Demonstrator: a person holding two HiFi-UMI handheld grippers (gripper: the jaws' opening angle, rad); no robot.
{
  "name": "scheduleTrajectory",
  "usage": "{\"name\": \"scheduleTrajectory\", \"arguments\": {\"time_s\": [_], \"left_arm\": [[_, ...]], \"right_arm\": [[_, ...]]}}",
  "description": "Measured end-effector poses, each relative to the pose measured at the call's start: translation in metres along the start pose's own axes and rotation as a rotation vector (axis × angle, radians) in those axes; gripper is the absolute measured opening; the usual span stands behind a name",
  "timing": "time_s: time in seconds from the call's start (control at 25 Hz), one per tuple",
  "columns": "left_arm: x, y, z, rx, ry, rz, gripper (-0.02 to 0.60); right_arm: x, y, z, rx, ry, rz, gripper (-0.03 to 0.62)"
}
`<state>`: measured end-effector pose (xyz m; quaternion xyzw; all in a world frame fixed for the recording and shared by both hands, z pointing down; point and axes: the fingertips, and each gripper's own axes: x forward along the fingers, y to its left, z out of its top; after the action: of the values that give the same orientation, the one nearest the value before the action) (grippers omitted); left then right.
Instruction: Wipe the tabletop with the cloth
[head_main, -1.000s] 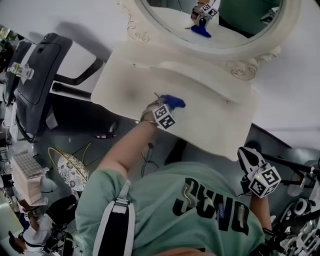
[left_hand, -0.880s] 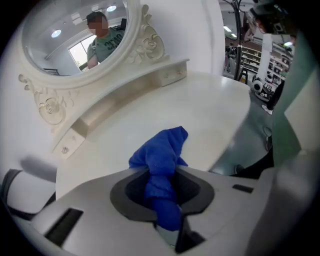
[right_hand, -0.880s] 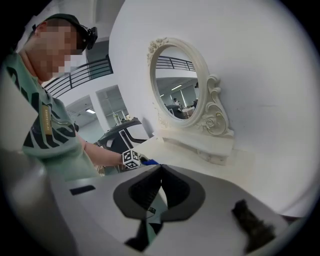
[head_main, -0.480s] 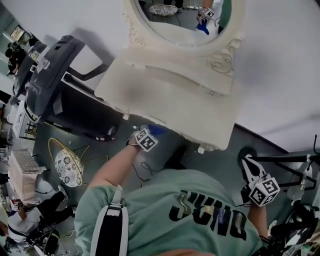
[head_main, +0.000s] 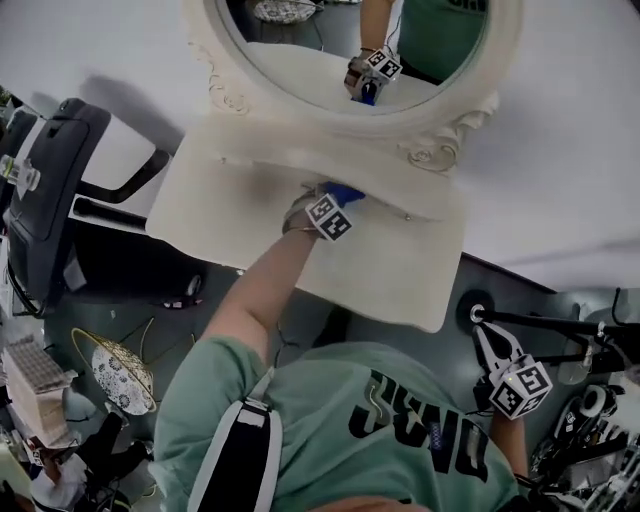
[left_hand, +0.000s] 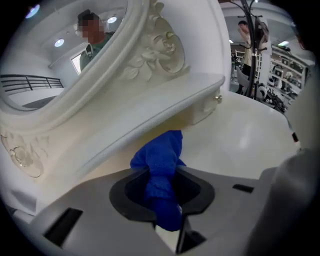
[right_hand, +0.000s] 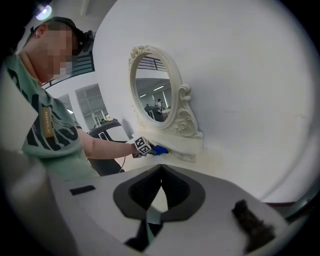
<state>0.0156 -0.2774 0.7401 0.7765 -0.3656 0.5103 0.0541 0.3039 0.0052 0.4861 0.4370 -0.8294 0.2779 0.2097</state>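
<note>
The cream tabletop (head_main: 400, 260) belongs to a dressing table with an oval mirror (head_main: 340, 40). My left gripper (head_main: 340, 198) is shut on a bunched blue cloth (head_main: 347, 191). The cloth sits at the back of the top, right under the mirror's base shelf. In the left gripper view the cloth (left_hand: 162, 165) bulges out between the jaws, against the shelf (left_hand: 150, 110) and over the tabletop (left_hand: 245, 135). My right gripper (head_main: 483, 332) hangs off the table's right front corner, shut and holding nothing. In the right gripper view its jaws (right_hand: 161, 172) meet, and the cloth (right_hand: 160, 149) shows far off.
A dark chair-like frame (head_main: 45, 180) stands left of the table. On the floor lie a patterned basket (head_main: 115, 368) at the left and a black stand base (head_main: 475, 310) with a pole at the right. White wall runs behind the mirror.
The left gripper drew the cloth from mid-table back to the front edge, then pushed it to the rear under the mirror shelf. The right gripper stayed low at the right.
</note>
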Motion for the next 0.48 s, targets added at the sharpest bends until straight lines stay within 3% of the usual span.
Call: {"name": "scheduleTrajectory", "arguments": {"time_s": [0.24, 0.48], "left_arm": [[0.031, -0.001, 0.011, 0.016, 0.002, -0.046, 0.097], [0.013, -0.015, -0.007, 0.055, 0.005, -0.054, 0.094]], "right_arm": [[0.036, 0.002, 0.017, 0.000, 0.080, 0.011, 0.012], [0.054, 0.012, 0.025, -0.038, 0.100, 0.056, 0.012]]}}
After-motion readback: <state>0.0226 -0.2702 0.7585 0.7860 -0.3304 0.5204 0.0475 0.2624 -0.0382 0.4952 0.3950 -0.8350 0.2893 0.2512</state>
